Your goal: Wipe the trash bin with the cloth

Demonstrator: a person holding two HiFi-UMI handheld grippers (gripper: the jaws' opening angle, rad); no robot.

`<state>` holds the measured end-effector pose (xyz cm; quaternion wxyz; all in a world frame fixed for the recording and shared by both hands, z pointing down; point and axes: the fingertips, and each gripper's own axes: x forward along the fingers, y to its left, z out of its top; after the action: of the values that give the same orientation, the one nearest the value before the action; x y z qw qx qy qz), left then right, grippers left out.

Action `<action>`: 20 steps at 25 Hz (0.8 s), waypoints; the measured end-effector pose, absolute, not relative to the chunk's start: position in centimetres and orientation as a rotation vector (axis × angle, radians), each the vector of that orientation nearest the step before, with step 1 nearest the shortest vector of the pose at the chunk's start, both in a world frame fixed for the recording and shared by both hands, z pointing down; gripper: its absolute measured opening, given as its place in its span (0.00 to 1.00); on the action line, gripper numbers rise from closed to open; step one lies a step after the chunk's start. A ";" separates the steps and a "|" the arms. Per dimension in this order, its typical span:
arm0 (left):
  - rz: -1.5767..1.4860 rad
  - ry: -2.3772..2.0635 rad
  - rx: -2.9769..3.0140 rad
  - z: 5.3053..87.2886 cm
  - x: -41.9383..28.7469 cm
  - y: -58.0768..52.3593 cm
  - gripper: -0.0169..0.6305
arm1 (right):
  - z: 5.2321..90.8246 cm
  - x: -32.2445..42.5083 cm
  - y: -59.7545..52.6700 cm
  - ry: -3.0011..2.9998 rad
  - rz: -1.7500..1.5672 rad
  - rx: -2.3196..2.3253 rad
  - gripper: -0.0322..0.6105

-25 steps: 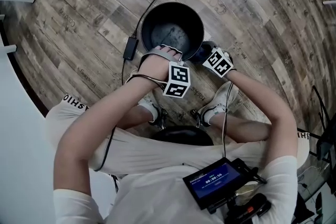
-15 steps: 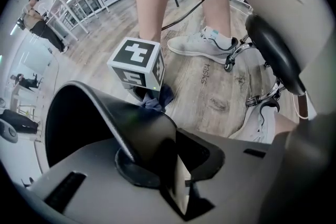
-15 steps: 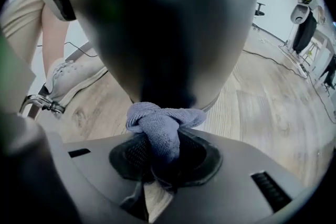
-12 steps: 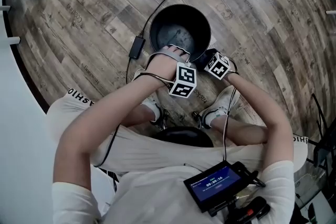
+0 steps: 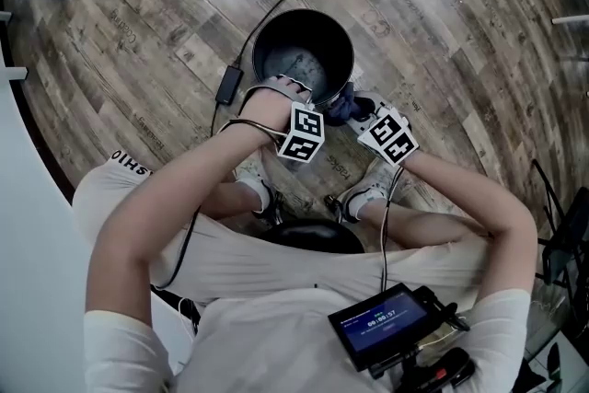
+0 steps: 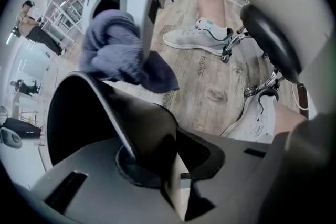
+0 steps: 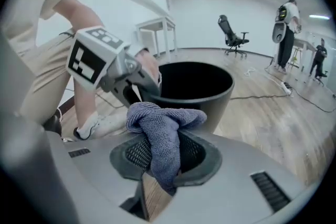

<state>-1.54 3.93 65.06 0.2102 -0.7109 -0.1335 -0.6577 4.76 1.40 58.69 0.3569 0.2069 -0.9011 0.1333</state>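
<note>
While the right gripper (image 7: 164, 165) clamps the blue-grey cloth (image 7: 157, 118) hard between its jaws, I have a thick wad of it bunched over the pads and spilling out in front, so that is my wiping face. The cloth hangs in the air just outside the trash bin (image 7: 205, 94), touching neither wall nor rim as far as I can see.

My left gripper (image 6: 168, 160) points straight down over the near rim. Its jaws have just been opening and now stand apart astride the bin's wall, with a sliver of floor (image 5: 442, 23) showing beside the wall. I read that as a loose straddle, not a firm pinch.

Outward from the tools, the bin stands upright on the wooden floor, mouth up, its long axis vertical and its inside dark and empty.

What the next move turns on is this: from the cloth, the bin lies straight ahead and slightly below, with the rim's near-right arc closest. The left gripper sits on that same rim, just to the cloth's left. Only the right hand carries the cloth, so I judge that it must go forward and down onto the outer wall or over the lip. I would keep clear of the left jaws, and first firm up that left hold so the bin does not skate.
</note>
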 end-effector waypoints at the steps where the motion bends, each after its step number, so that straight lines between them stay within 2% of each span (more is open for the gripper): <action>1: -1.830 -0.378 -1.982 65.1 -1.5 4.0 0.17 | 58.0 4.4 0.9 -2.342 0.339 0.569 0.21; 6: -1.831 -0.396 -1.999 65.0 -1.4 4.1 0.15 | 60.2 4.2 -0.2 -2.313 0.419 0.628 0.21; 17: -1.801 -0.412 -2.023 64.9 -1.1 4.1 0.14 | 77.6 3.8 0.4 -2.073 0.495 0.577 0.21; 20: -1.806 -0.406 -2.029 64.9 -1.0 4.0 0.14 | 79.5 4.1 0.4 -2.035 0.492 0.530 0.21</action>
<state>-0.97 3.99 64.90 0.1961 -0.7244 -0.1448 -0.6449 4.13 0.35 79.50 0.4715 0.2165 -0.8309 0.2007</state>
